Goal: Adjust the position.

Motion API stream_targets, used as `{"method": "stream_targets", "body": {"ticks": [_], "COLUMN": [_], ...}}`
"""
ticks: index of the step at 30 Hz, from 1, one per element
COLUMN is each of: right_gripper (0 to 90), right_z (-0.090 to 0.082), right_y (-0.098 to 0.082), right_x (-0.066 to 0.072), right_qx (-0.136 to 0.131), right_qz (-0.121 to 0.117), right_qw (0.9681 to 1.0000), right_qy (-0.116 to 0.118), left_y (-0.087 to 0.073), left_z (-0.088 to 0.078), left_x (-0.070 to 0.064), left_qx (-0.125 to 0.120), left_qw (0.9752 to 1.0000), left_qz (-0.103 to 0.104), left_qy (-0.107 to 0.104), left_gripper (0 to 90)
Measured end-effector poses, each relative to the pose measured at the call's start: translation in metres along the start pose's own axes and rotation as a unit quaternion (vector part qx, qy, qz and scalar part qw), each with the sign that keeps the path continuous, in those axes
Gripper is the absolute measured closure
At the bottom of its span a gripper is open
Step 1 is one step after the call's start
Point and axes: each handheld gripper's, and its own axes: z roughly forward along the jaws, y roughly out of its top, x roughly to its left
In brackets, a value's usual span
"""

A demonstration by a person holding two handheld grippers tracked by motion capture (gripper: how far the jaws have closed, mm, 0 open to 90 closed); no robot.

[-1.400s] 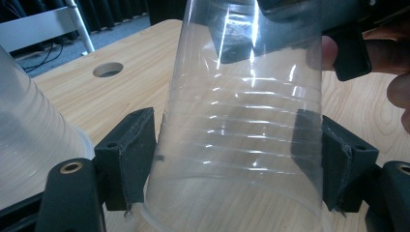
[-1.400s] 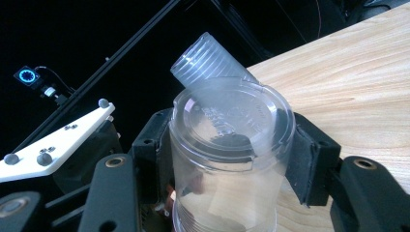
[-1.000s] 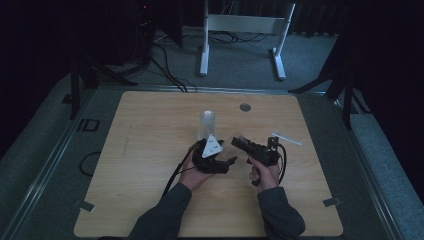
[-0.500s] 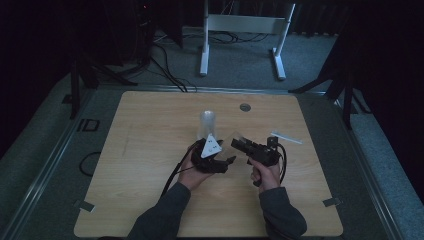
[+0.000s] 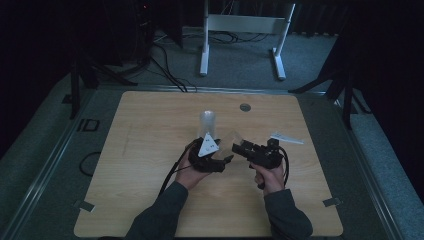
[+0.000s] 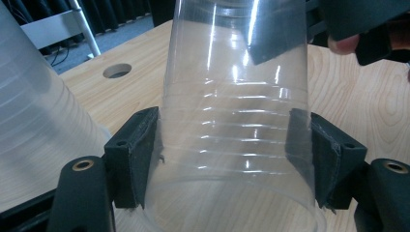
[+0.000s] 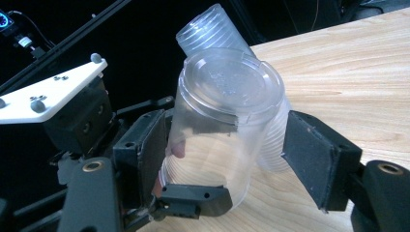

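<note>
Lately | left gripper [image 5: 222, 159] clamped the clear cup [image 6: 237, 145] above the table [image 5: 150, 150] | right gripper [image 5: 239, 148] had closed in from 1.0 s ago, jaws spread about cup | stack [image 5: 207, 121] behind | handover judged near

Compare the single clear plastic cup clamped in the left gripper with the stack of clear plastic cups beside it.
The single clear plastic cup is off the wooden table, clamped between the left gripper's jaws. The stack of clear plastic cups stands on the table, ungripped.
The single cup looks see-through, while the stack looks cloudier, with crowded ridges.
Both are clear, ribbed and tapered.
</note>
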Motion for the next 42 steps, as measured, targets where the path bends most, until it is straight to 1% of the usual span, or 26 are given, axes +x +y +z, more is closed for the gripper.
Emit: {"method": "stream_targets", "body": {"ticks": [11,13,17,21,23,27,28,29,30,34,37,38,39,40,41,42], "right_gripper": [35.0,36.1,36.2,36.5,37.3,37.5,37.5,37.6,37.7,37.8,37.7,37.8,37.7,37.7,37.8,37.8], "right_z": [-0.010,-0.012,-0.014,-0.015,-0.015,-0.014,-0.014,-0.014,-0.014,-0.014,-0.013,-0.013,-0.013,-0.013,-0.013,-0.012], "right_y": [0.000,0.000,0.001,0.002,0.002,0.005,0.005,0.005,0.007,0.009,0.010,0.011,0.011,0.011,0.012,0.013], "right_x": [-0.004,-0.005,-0.006,-0.006,-0.006,-0.005,-0.005,-0.004,-0.003,0.000,0.002,0.002,0.003,0.003,0.003,0.005], "right_qx": [0.015,0.024,0.029,0.041,0.045,0.060,0.060,0.063,0.069,0.083,0.093,0.095,0.097,0.097,0.100,0.107], "right_qz": [-0.018,-0.026,-0.033,-0.047,-0.048,-0.072,-0.072,-0.077,-0.087,-0.111,-0.122,-0.128,-0.130,-0.130,-0.134,-0.143], "right_qw": [0.9997,0.9993,0.9989,0.9977,0.9974,0.9946,0.9946,0.9939,0.9923,0.9880,0.9854,0.9839,0.9833,0.9833,0.9823,0.9798], "right_qy": [-0.007,-0.010,-0.015,-0.026,-0.028,-0.044,-0.044,-0.049,-0.054,-0.069,-0.075,-0.080,-0.082,-0.082,-0.084,-0.090], "left_y": [-0.004,-0.004,-0.004,-0.004,-0.004,-0.004,-0.004,-0.004,-0.004,-0.005,-0.005,-0.005,-0.005,-0.005,-0.006,-0.006], "left_z": [-0.004,-0.004,-0.006,-0.008,-0.009,-0.011,-0.011,-0.012,-0.012,-0.014,-0.014,-0.014,-0.015,-0.015,-0.015,-0.015], "left_x": [0.004,0.004,0.005,0.006,0.006,0.007,0.007,0.007,0.008,0.009,0.009,0.010,0.010,0.010,0.010,0.010], "left_qx": [0.008,0.008,0.009,0.009,0.011,0.010,0.010,0.012,0.013,0.016,0.020,0.020,0.021,0.021,0.023,0.025], "left_qw": [1.0000,1.0000,0.9999,0.9999,0.9999,0.9999,0.9999,0.9998,0.9998,0.9997,0.9996,0.9996,0.9996,0.9996,0.9995,0.9994], "left_qz": [0.001,0.001,0.003,0.003,0.005,0.006,0.006,0.008,0.009,0.008,0.011,0.012,0.013,0.013,0.015,0.016], "left_qy": [0.000,-0.001,-0.006,-0.008,-0.009,-0.012,-0.012,-0.013,-0.013,-0.015,-0.016,-0.016,-0.017,-0.017,-0.018,-0.019], "left_gripper": [29.2,29.2,29.2,29.2,29.2,29.2,29.2,29.2,29.2,29.2,29.2,29.2,29.2,29.2,29.2,29.2]}}
